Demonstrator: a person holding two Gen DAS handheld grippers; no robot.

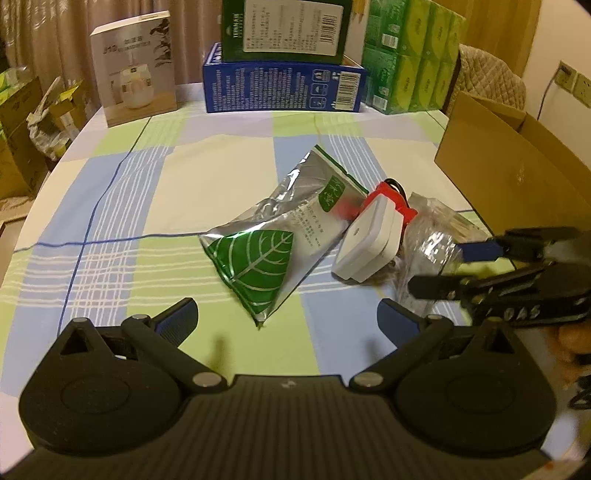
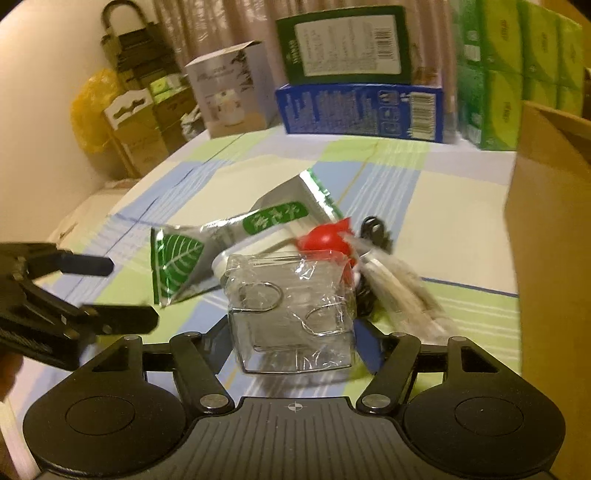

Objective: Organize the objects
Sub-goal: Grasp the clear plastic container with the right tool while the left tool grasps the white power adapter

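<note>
A silver pouch with a green leaf (image 1: 280,236) lies mid-table; it also shows in the right wrist view (image 2: 207,254). Right of it lie a white and red device (image 1: 373,236) and a clear crinkled bag (image 1: 428,240). My left gripper (image 1: 288,317) is open and empty, just short of the pouch's near corner. My right gripper (image 2: 291,339) is closed on the clear plastic packet of wire hooks (image 2: 291,310); in the left wrist view it (image 1: 439,266) reaches in from the right. The red part (image 2: 325,236) and a black cord (image 2: 373,229) lie behind the packet.
A brown cardboard box (image 1: 517,173) stands at the table's right edge. At the back stand a grey product box (image 1: 136,70), a blue box (image 1: 284,88) with a green box (image 1: 288,29) on it, and green tissue packs (image 1: 413,59). Cartons (image 1: 22,122) sit beyond the left edge.
</note>
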